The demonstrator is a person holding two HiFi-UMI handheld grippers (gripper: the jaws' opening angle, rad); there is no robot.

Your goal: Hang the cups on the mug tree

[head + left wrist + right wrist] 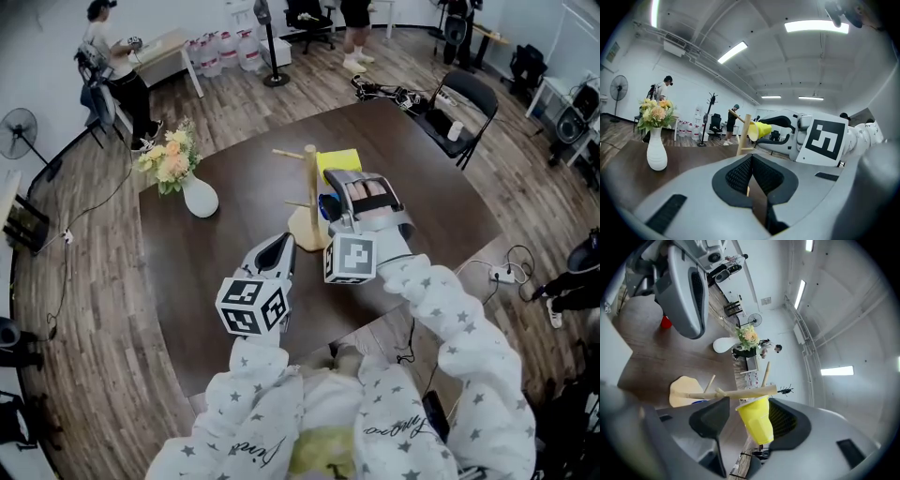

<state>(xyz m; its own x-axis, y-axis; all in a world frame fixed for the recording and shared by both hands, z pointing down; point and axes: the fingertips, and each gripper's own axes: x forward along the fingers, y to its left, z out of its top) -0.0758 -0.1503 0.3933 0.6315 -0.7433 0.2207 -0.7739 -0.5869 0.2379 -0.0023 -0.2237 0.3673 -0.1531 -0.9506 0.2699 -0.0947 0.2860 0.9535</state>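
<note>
The wooden mug tree stands at the middle of the dark table. A yellow cup lies sideways by the top of its trunk, mouth toward the wood; any peg inside it is hidden. My right gripper reaches in from the right, rolled over, with the yellow cup between its jaws. The cup sits next to one pad, and a gap shows at the other. In the left gripper view the cup shows between those jaws. My left gripper hovers in front of the tree's base, shut and empty.
A white vase of flowers stands on the table left of the tree. Something blue sits by the tree's base. A folding chair is beyond the table's far right corner. A person stands at a desk at the back left.
</note>
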